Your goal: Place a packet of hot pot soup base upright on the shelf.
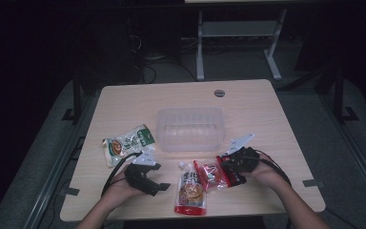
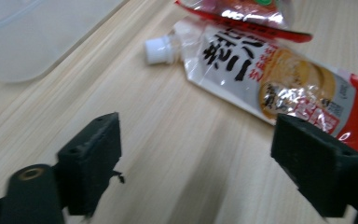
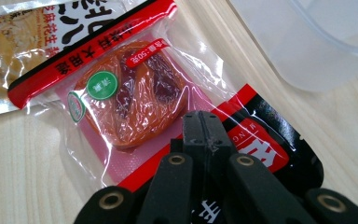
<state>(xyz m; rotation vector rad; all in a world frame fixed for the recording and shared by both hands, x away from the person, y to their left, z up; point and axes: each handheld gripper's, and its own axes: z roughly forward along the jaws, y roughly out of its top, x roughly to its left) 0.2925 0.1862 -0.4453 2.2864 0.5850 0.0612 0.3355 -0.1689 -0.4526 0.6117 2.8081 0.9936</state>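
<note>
From the high view: right gripper (image 1: 232,168) clamped on the near-right end of a clear plastic packet with red edging and an orange-brown slab inside (image 1: 214,174), lifting that packet just off the pale wooden table (image 1: 267,119). Just left of that claw, touching or overlapping the packet's far end, a white-and-red spouted pouch with a white screw cap (image 1: 190,190), lying flat. Beyond the claw, near but apart, a clear rectangular plastic tub (image 1: 190,129). Left gripper (image 1: 157,187) resting low on the table with jaws spread wide and holding nothing, the pouch just to its right, a green-and-white printed food bag (image 1: 126,144) near on its far left side. From the left gripper view: two black jaws far apart with bare wood between them; ahead and to the right of the claw the spouted pouch (image 2: 270,74), cap pointing left; the red-edged packet (image 2: 242,14) above the pouch's top edge; a corner of the clear tub (image 2: 32,37) up left. From the right gripper view: jaws pressed together on the packet's red-and-black printed end, the orange-brown slab (image 3: 130,93) just ahead of the tips, the pouch (image 3: 42,32) farther ahead to the left, the tub's rim (image 3: 317,42) off to the upper right.
</note>
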